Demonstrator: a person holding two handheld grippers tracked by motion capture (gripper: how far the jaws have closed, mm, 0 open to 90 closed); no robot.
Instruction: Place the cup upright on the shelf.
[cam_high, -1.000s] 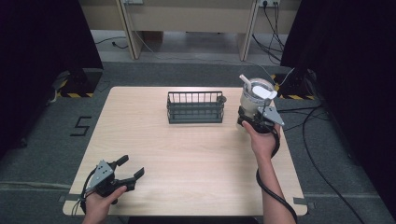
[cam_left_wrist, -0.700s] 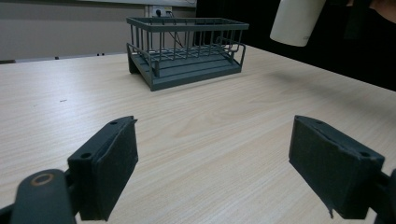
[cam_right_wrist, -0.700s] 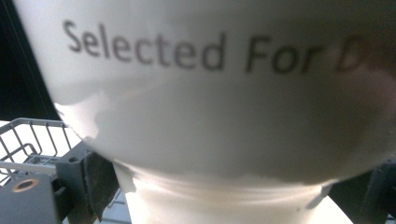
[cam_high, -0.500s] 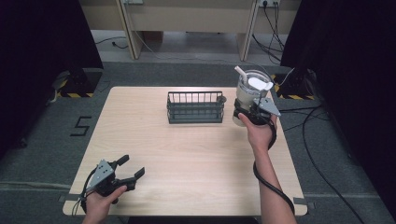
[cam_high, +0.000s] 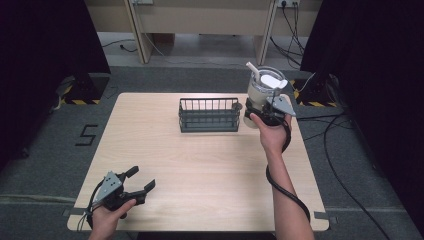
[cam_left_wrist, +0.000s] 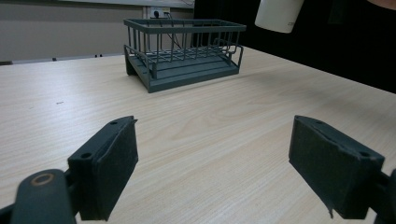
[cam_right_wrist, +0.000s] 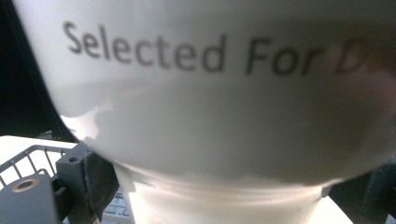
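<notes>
The right claw (cam_high: 261, 111) is clamped on the lower body of a white cup (cam_high: 264, 90) with a clear domed lid and a white straw, holding it above the worktop (cam_high: 210, 170) just beside the right end of the dark wire basket (cam_high: 209, 115). The cup's long axis runs roughly vertical, mouth up, with the straw leaning up and to the left; it may tilt slightly, though that is hard to judge. In the right gripper view the cup's printed wall (cam_right_wrist: 205, 93) looms very close. The left claw (cam_high: 134, 181) rests near the worktop's front left corner, spread apart and empty.
</notes>
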